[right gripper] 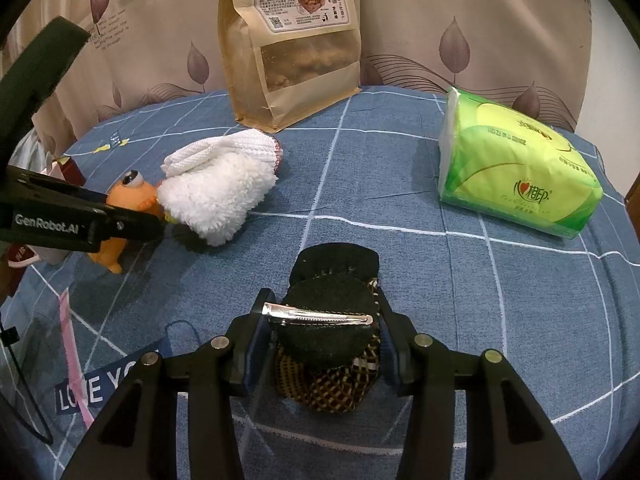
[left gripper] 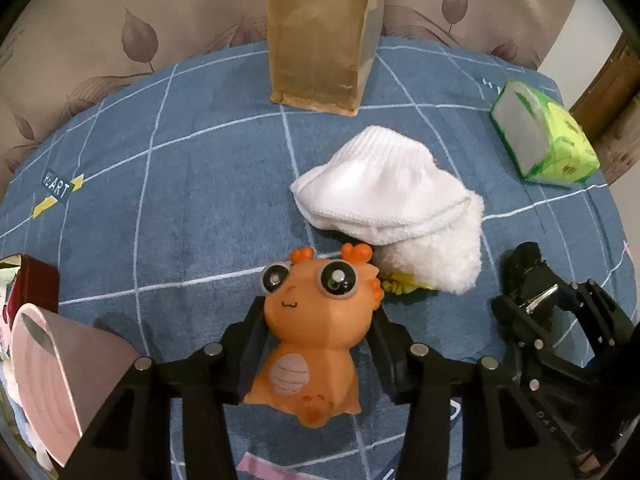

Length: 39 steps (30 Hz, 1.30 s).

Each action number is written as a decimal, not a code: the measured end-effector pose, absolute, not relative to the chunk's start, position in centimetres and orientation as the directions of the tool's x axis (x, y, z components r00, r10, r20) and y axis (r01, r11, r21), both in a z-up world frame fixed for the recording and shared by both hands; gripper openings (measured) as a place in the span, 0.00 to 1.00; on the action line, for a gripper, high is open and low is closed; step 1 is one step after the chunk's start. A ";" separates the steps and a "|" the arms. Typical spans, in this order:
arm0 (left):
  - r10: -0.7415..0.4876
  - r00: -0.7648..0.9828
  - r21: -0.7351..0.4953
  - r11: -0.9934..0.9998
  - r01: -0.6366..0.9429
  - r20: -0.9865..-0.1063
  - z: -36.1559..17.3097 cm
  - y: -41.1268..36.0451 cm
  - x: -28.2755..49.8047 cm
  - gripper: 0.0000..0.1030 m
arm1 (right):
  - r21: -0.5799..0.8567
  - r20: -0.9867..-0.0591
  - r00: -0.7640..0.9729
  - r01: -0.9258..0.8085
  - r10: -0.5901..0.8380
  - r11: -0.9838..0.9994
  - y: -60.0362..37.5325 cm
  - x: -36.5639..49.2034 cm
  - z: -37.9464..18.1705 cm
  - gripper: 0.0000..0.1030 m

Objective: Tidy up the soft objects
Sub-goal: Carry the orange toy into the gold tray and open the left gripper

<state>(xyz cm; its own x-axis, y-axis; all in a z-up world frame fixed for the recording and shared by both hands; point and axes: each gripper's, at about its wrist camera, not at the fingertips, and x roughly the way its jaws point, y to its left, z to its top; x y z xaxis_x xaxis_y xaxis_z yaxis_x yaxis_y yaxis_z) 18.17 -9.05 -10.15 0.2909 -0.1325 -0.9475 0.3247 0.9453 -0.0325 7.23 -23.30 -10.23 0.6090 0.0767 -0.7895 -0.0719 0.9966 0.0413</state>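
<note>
An orange big-eyed dragon toy [left gripper: 316,332] sits upright on the blue checked cover [left gripper: 180,200]. My left gripper [left gripper: 318,312] is down over it, one finger pressed against each side of its head and body, shut on it. The right wrist view shows the same gripper [right gripper: 132,220] at the left, over the toy [right gripper: 136,194]. My right gripper [right gripper: 322,304] is shut on a black hair bow [right gripper: 328,336] with a metal clip and checked fabric, low over the cover. A folded white sock [left gripper: 380,196] lies on a fluffy white piece [left gripper: 444,256] just behind the toy.
A brown paper snack bag [right gripper: 292,40] stands at the back against the leaf-print curtain. A green tissue pack [right gripper: 516,172] lies at the right. A pink container [left gripper: 52,368] and a dark red box [left gripper: 36,280] sit at the left edge.
</note>
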 end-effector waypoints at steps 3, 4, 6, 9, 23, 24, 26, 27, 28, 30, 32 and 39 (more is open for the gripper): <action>-0.140 0.310 -0.034 0.946 0.323 -0.940 -9.6 -9.0 17.8 0.47 | 0.041 -0.790 0.609 -0.072 0.076 0.997 -23.3 7.3 -10.2 0.45; -0.142 0.317 -0.034 0.946 0.324 -0.938 -9.4 -9.0 17.8 0.47 | 0.041 -0.790 0.609 -0.072 0.076 0.997 -23.3 7.3 -10.2 0.45; -0.150 0.327 -0.037 0.944 0.328 -0.933 -8.8 -8.9 17.5 0.47 | 0.041 -0.790 0.609 -0.072 0.076 0.997 -23.3 7.2 -10.2 0.45; -0.160 0.341 -0.041 0.943 0.330 -0.926 -8.0 -8.7 17.2 0.47 | 0.041 -0.790 0.609 -0.072 0.076 0.997 -23.3 7.2 -10.2 0.45; -0.184 0.431 -0.042 0.947 0.318 -0.883 -2.7 -5.4 14.4 0.47 | 0.040 -0.789 0.609 -0.071 0.076 0.997 -23.3 7.2 -10.3 0.45; -0.185 0.436 -0.043 0.948 0.315 -0.881 -2.4 -5.1 14.2 0.47 | 0.040 -0.789 0.609 -0.071 0.075 0.997 -23.3 7.2 -10.3 0.45; -0.183 0.448 -0.041 0.950 0.308 -0.875 -1.6 -4.3 13.9 0.47 | 0.039 -0.790 0.609 -0.072 0.075 0.997 -23.3 7.2 -10.3 0.45; -0.183 0.456 -0.040 0.951 0.305 -0.871 -1.1 -3.9 13.7 0.47 | 0.038 -0.790 0.609 -0.072 0.074 0.997 -23.3 7.2 -10.3 0.45; -0.181 0.464 -0.037 0.952 0.302 -0.867 -0.7 -3.4 13.6 0.47 | 0.038 -0.790 0.609 -0.072 0.074 0.997 -23.3 7.2 -10.3 0.45; -0.171 0.480 -0.027 0.956 0.291 -0.860 0.0 -2.5 13.3 0.47 | 0.039 -0.790 0.609 -0.072 0.075 0.997 -23.3 7.2 -10.3 0.45; -0.160 0.499 -0.018 0.961 0.278 -0.852 0.8 -1.3 13.0 0.47 | 0.039 -0.790 0.609 -0.072 0.075 0.997 -23.3 7.2 -10.3 0.45; -0.094 0.539 0.022 0.979 0.205 -0.837 2.3 3.1 12.8 0.47 | 0.039 -0.790 0.609 -0.071 0.075 0.997 -23.3 7.2 -10.3 0.45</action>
<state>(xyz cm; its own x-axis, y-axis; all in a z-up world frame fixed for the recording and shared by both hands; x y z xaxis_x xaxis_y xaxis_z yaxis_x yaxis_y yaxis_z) 12.79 3.15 2.26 0.5386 -0.0939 -0.8373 0.2048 0.9786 0.0219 7.23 -23.28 -10.26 0.6091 0.0747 -0.7896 -0.0715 0.9967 0.0392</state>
